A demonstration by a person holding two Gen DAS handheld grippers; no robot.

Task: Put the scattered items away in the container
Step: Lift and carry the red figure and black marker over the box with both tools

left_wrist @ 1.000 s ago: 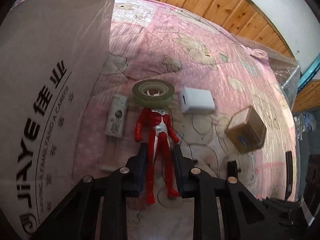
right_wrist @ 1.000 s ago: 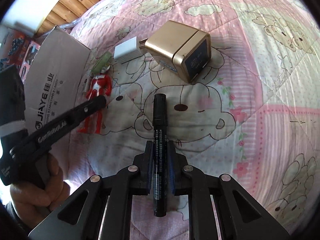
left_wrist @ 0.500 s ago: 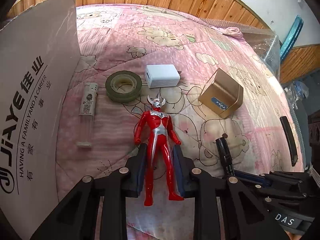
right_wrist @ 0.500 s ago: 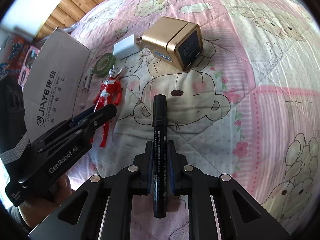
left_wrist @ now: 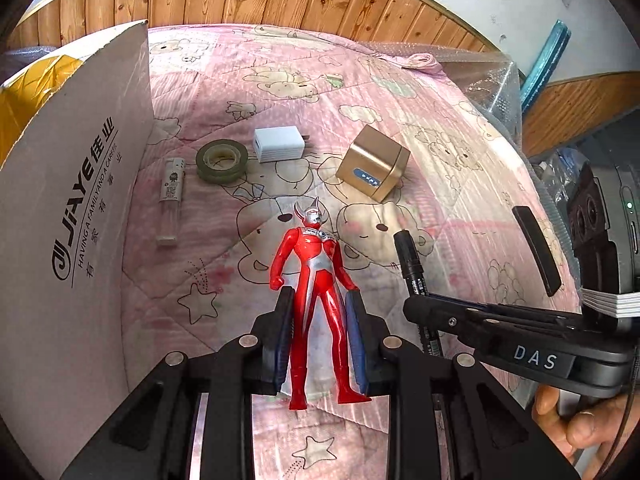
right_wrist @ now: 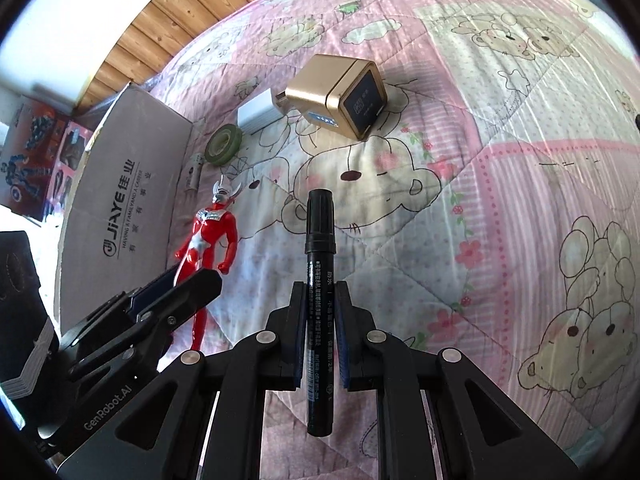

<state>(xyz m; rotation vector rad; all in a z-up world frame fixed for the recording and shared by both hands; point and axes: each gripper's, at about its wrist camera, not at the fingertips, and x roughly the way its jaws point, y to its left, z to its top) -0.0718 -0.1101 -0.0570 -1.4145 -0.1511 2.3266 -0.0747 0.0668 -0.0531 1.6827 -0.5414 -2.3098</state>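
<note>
Both grippers have lifted off the bed [left_wrist: 460, 128] since a second ago, each carrying its item. Farthest left stands the cardboard box [left_wrist: 76, 216], its flap upright and its opening out of sight behind it. Beside it on the quilt lie a small clear bottle [left_wrist: 171, 200], a tape roll [left_wrist: 221, 160], a white charger [left_wrist: 279, 145] and a gold cube [left_wrist: 373, 169]. The left gripper [left_wrist: 320, 340] has its jaws clenched on the legs of the red figure [left_wrist: 316, 292]; the right gripper [right_wrist: 321, 340] grasps the black marker [right_wrist: 319, 300] mid-barrel. With only the legs pinched, the figure could pivot and slip, or its head might catch the tall flap on the way in.
</note>
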